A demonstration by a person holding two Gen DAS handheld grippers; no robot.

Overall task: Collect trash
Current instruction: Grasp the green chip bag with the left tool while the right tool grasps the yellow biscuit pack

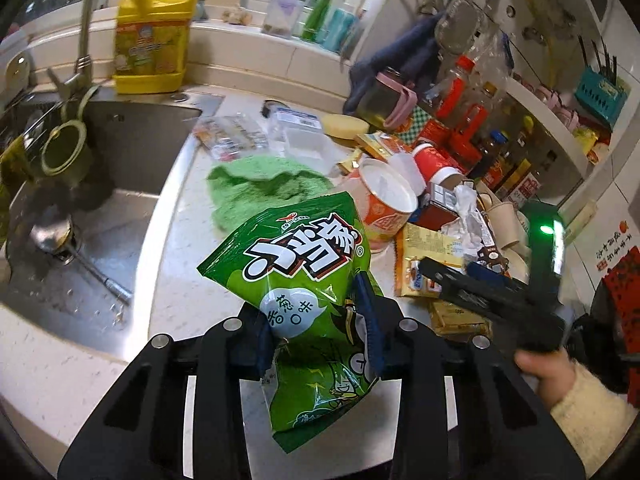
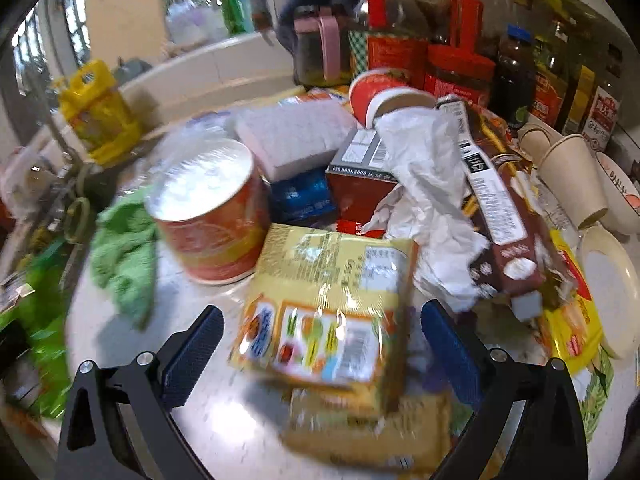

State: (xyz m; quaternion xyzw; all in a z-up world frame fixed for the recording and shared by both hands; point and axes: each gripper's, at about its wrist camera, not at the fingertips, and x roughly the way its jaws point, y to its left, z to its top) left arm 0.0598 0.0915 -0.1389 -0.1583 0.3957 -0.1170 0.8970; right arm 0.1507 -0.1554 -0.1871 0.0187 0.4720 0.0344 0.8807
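My left gripper [image 1: 316, 332] is shut on a green snack bag [image 1: 304, 264], which it holds up above the white counter [image 1: 188, 280] beside the sink. My right gripper [image 2: 324, 352] is open and points down at the trash pile, with a yellow snack packet [image 2: 332, 292] lying between its spread blue pads [image 2: 196, 352], untouched. In the left wrist view that right gripper [image 1: 452, 276] hovers over the same yellow packet [image 1: 428, 248], held by a hand in a cream sleeve [image 1: 588, 404].
An orange noodle cup [image 2: 208, 216], a crumpled white wrapper [image 2: 424, 184], a brown wrapper [image 2: 504, 216], a red paper cup [image 2: 384, 92] and small boxes crowd the counter. A green cloth [image 1: 264, 188] lies by the steel sink [image 1: 132, 152]. Bottles [image 2: 516, 72] line the back.
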